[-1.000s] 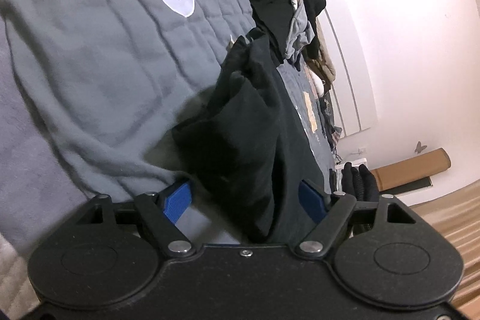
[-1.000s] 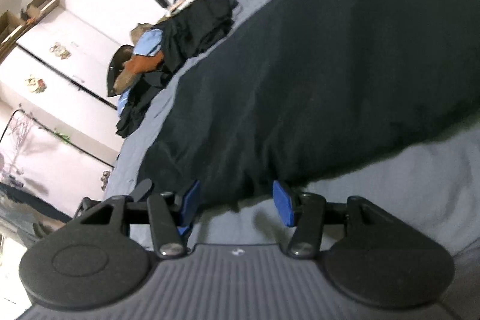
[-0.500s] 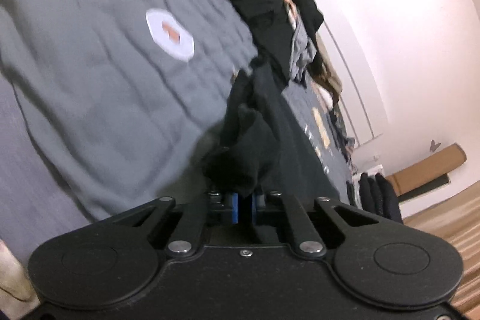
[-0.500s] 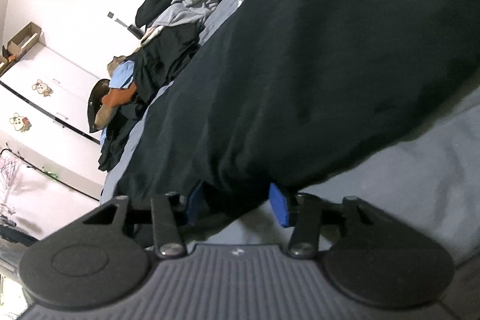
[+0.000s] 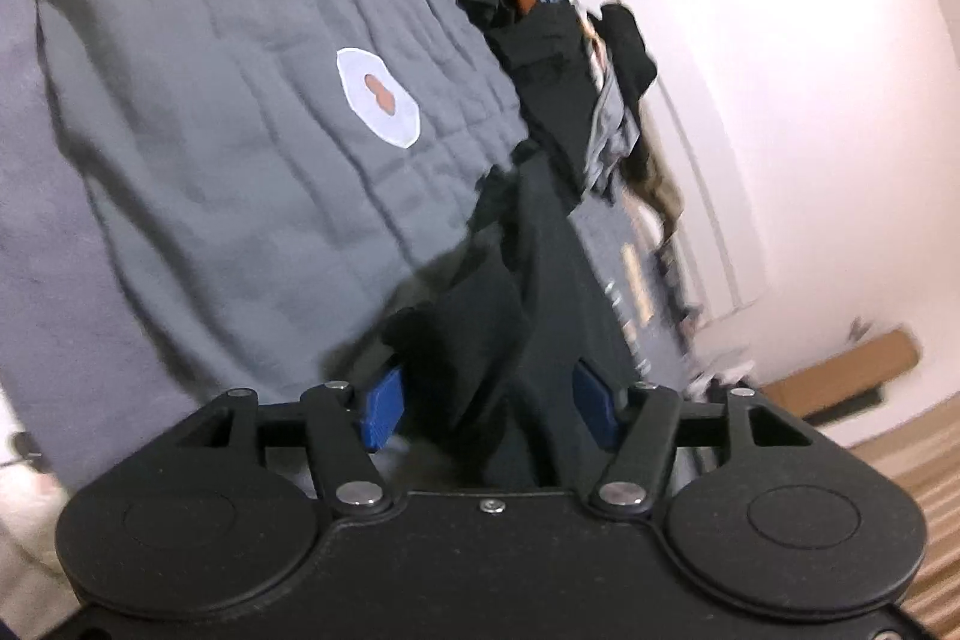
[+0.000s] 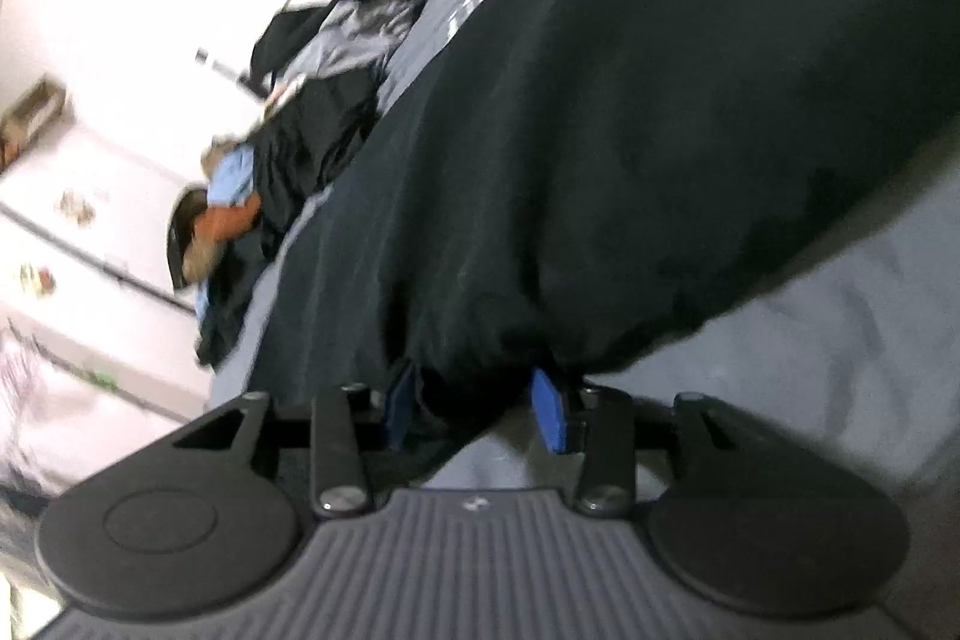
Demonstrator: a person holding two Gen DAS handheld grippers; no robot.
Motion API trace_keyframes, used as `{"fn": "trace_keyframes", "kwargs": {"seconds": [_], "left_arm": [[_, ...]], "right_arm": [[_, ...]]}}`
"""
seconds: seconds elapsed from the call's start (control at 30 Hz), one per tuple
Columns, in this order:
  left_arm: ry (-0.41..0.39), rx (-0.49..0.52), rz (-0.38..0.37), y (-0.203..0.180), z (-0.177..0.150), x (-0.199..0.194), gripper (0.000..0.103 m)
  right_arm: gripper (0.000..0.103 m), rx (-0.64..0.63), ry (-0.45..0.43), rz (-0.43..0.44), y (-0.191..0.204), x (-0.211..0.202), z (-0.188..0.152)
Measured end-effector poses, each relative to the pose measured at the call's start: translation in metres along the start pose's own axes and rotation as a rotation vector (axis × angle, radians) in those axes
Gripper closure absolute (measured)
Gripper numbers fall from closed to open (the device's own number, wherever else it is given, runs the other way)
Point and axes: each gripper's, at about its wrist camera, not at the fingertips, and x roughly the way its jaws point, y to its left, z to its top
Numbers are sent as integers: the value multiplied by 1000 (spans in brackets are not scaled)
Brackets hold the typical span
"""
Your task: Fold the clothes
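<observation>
With the left tool [image 5: 489,409] opening around the black garment [image 5: 516,340] and the right tool [image 6: 474,409] pinching its edge, the fold could slump unevenly.

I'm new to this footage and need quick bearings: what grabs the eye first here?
A black garment sprawls across the grey bedspread, its edge bunched between both blue-padded hand-held grippers; the left hand-held gripper is opening. A white patch marks the bedspread, and a clothes pile lines the wall.
</observation>
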Motion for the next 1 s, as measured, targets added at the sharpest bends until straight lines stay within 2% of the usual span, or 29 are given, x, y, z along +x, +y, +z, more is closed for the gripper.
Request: {"fn": "trace_keyframes", "kwargs": {"seconds": [0.1,0.27,0.33,0.4,0.53,0.7,0.9,1.0], "left_arm": [[7,-17,23,4,-1,10,44],[3,7,35,2,-7,16,44],[7,18,43,1,-7,18,53],[14,20,53,2,-8,18,56],[26,7,55,4,-7,16,55],[28,9,59,3,-9,17,54],[24,14,66,2,-10,19,54],[26,11,65,2,-10,20,54]], "right_arm": [[59,4,-68,-17,-3,-11,1],[59,98,-89,0,-24,-10,9],[59,103,-94,4,-25,-7,9],[58,117,-101,9,-25,-5,10],[55,168,-81,21,-22,-6,9],[54,234,-23,92,-10,-6,-10],[51,374,54,156,-14,21,-28],[51,419,26,182,-18,32,-30]]}}
